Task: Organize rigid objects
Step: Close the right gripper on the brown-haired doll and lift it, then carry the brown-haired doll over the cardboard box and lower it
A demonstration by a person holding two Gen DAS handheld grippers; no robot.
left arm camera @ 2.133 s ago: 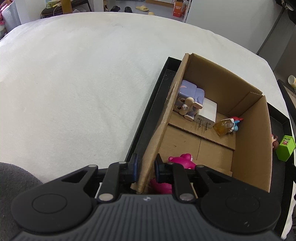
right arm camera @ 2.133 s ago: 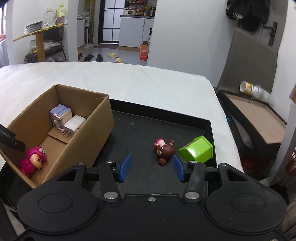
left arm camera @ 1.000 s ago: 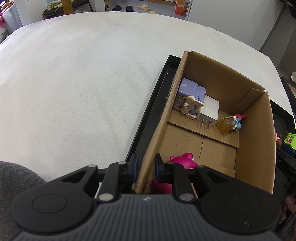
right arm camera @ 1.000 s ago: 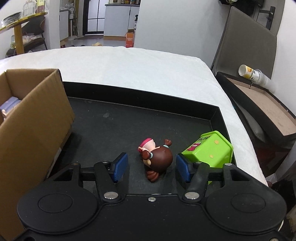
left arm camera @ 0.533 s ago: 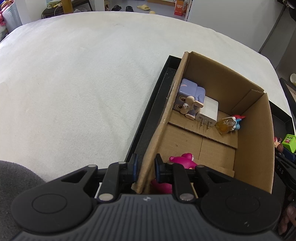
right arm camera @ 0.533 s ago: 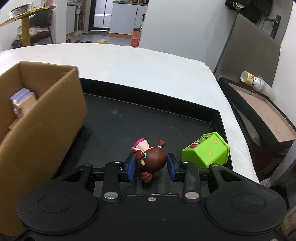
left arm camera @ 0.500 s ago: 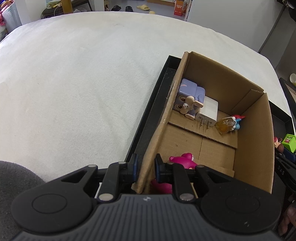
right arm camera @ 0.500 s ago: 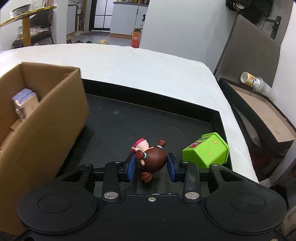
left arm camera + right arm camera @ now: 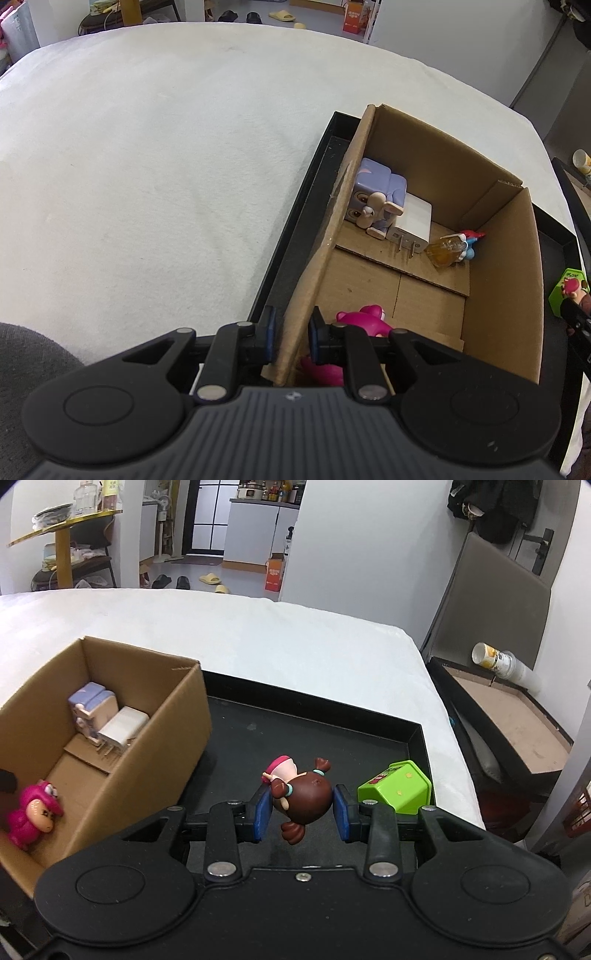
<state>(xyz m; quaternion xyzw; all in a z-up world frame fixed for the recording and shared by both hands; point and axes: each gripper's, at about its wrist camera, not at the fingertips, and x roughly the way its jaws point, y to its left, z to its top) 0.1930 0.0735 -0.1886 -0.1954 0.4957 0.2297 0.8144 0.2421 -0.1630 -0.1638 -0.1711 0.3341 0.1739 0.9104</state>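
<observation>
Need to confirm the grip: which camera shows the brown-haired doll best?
Right wrist view: the brown-haired doll sits centred between the right gripper pads, fully visible. The left wrist view catches only a sliver at its right edge.

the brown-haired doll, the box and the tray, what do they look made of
Brown-haired doll, held in the right hand-held gripper: likely hard moulded plastic or vinyl, judging by its smooth, faintly glossy hair. Box: plain brown corrugated cardboard, matte, with raw cut edges and folded flaps. Tray: black and matte with thin straight walls; plastic or coated metal, cannot tell which.
</observation>
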